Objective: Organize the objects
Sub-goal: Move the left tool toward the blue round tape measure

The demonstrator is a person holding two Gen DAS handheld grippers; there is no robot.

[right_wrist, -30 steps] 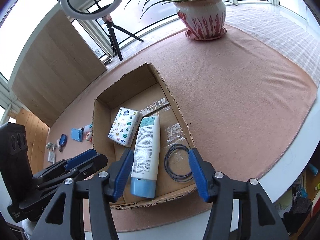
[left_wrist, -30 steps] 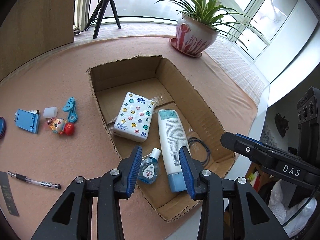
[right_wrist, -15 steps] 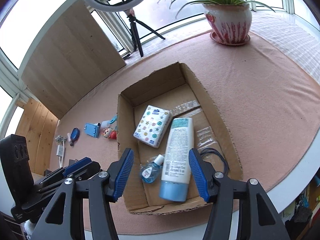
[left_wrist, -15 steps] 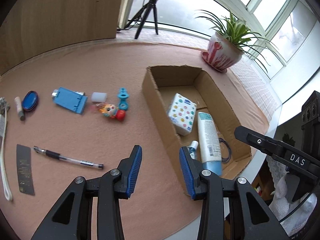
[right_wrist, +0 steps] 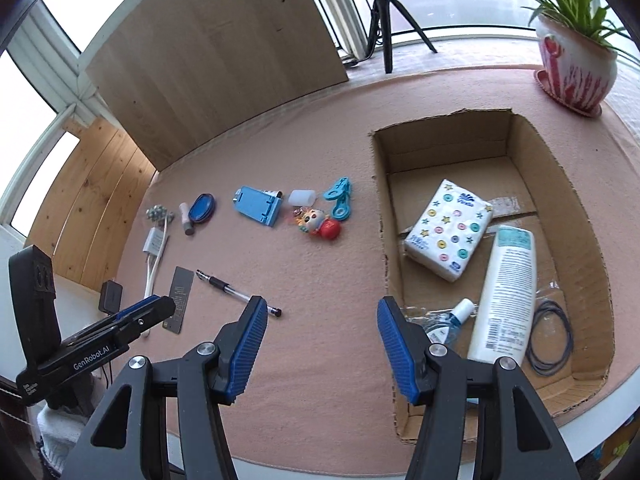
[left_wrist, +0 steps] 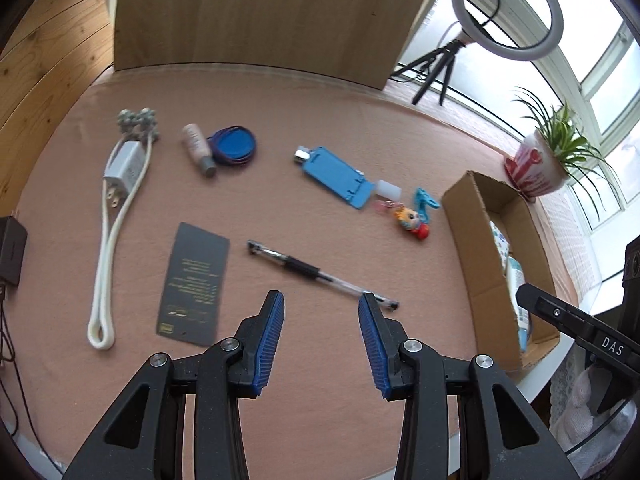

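A cardboard box on the pink mat holds a tissue pack, a white lotion tube, a small blue bottle and a black cable loop. The box also shows in the left wrist view. My left gripper is open and empty, just short of a black pen. My right gripper is open and empty above the mat, left of the box. Loose on the mat: a dark card, a blue stand, a toy figure, a blue clip.
A white charger with cable, a small tube and a blue round case lie at the far left. A potted plant and a ring light tripod stand at the back. A wooden board leans behind.
Both grippers have swung left, away from the box. The left view went from over the box to the loose objects on the mat, with the pen now close in front.
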